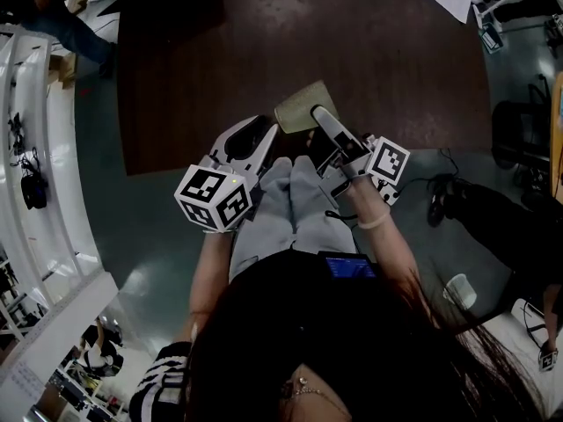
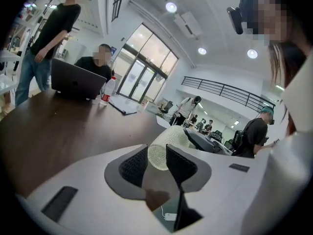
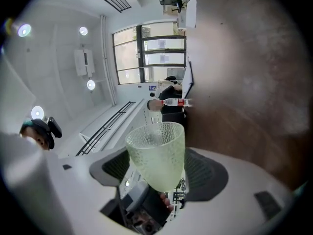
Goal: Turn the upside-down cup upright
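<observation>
The pebbled cup (image 3: 155, 153), stiff, slippery and probably fragile, hangs mid-frame over the desk (image 1: 176, 77), clamped at its mid-wall, the safest hold, by the right hand-held gripper (image 3: 156, 166), while the left hand-held gripper (image 2: 156, 158) stands slightly open around its narrow end.

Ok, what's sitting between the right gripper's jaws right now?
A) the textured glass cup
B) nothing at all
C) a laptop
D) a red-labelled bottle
A: in the right gripper view the textured glass cup fills the gap between the pads of the right gripper.
</observation>
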